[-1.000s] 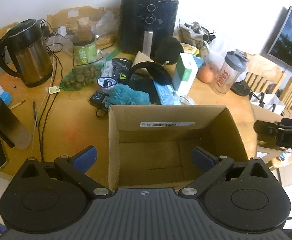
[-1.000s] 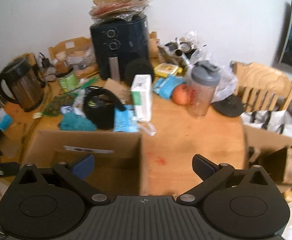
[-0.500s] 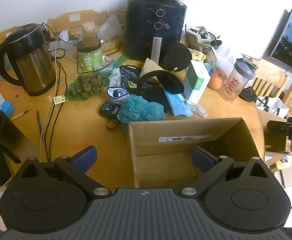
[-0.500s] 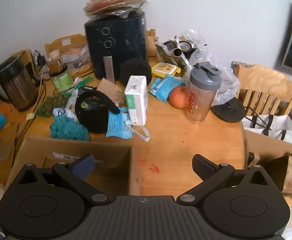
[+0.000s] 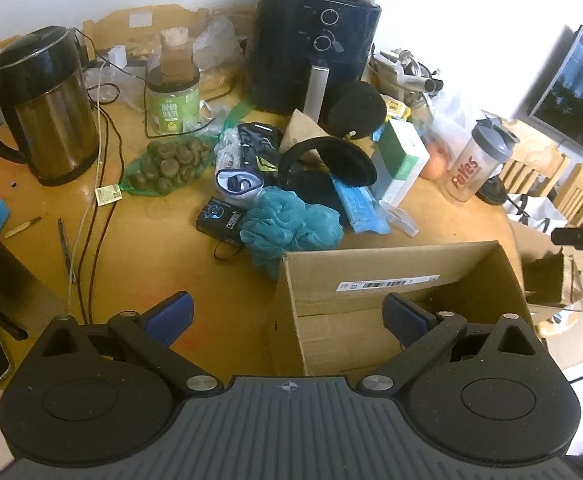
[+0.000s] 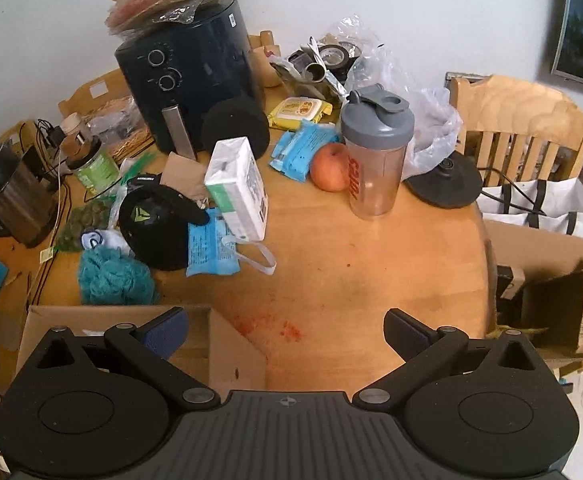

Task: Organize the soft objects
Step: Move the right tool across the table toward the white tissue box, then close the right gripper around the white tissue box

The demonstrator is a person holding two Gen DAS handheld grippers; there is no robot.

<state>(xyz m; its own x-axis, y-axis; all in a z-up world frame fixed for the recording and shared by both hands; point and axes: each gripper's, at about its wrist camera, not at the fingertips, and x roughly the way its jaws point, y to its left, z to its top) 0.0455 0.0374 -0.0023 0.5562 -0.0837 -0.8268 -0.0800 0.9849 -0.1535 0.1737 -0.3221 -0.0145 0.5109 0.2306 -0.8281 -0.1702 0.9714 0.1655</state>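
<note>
The left gripper [image 5: 287, 312] is holding its fingers [image 5: 170, 311] spread wide with nothing between them, hovering above the near edge of the counter [image 5: 163, 248]. The right gripper [image 6: 286, 330] is likewise carrying its fingers [image 6: 405, 330] wide apart and empty. Over the last second both have been pulling up and back, so the cardboard box [image 5: 395, 280], which was sitting centred under the left gripper, is now lying off to its right, and the far clutter is coming into fuller view. That is suggesting a search for the first soft thing, since the box is looking empty as far as can be seen. Just beyond the box's far left corner, touching it, the teal bath sponge [image 5: 291, 230] is sitting; behind it are lying the black earmuffs [image 5: 327, 168] and a rolled sock [image 5: 237, 184]. The sponge is looking like the nearest and easiest pick, likely squashing readily under a pinch.
</note>
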